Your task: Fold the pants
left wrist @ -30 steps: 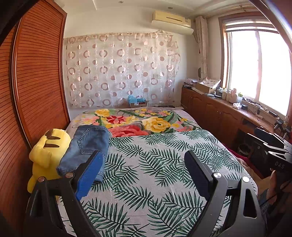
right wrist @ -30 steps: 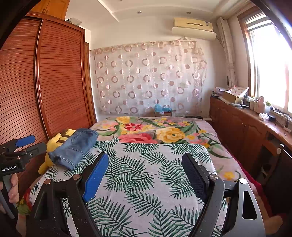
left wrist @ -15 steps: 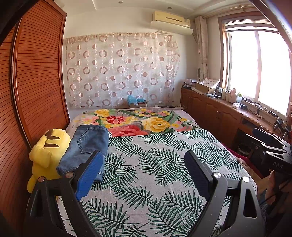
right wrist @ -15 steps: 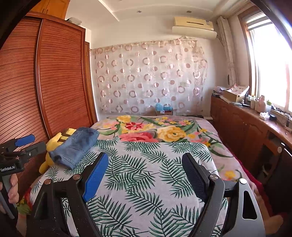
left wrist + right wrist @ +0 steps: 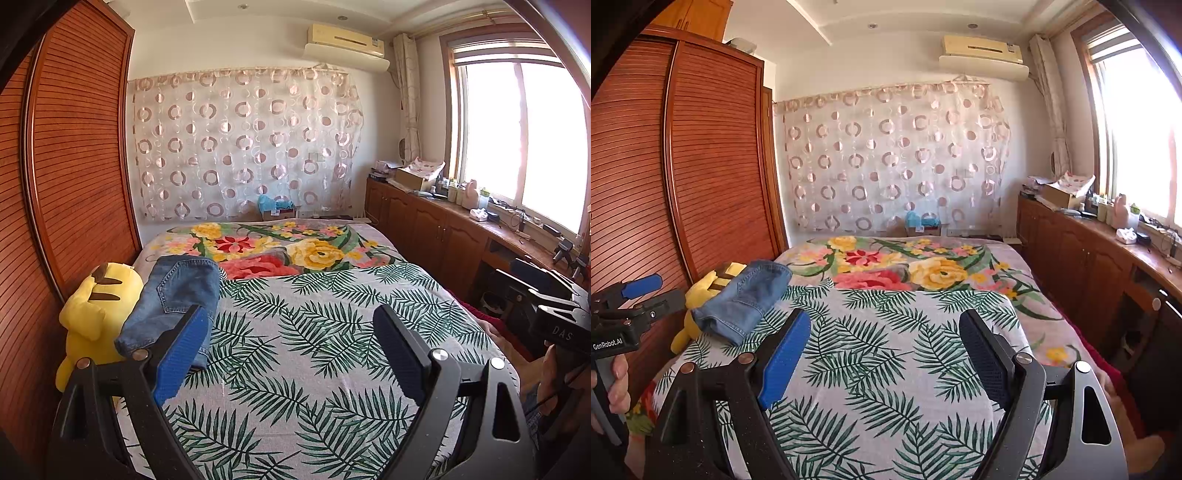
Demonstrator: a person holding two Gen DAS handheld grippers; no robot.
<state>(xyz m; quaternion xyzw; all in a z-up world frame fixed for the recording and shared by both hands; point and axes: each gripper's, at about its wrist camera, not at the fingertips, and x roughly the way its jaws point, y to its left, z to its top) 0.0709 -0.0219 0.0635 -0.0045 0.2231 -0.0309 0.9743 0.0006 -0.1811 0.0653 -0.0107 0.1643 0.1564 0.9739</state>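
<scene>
Both grippers, left gripper (image 5: 288,347) and right gripper (image 5: 886,350), hover above the bed (image 5: 886,369) with fingers spread wide and holding nothing. The jeans (image 5: 173,299) lie as a compact folded bundle at the bed's left edge, leaning against a yellow plush toy (image 5: 92,310). That fits either a finished fold or pants waiting for another, so any regrasp should, I judge, pinch whole layers at the hem.

Blue denim pants (image 5: 177,299), plush yellow toy (image 5: 98,306), slatted glossy wooden wardrobe (image 5: 74,166)
</scene>
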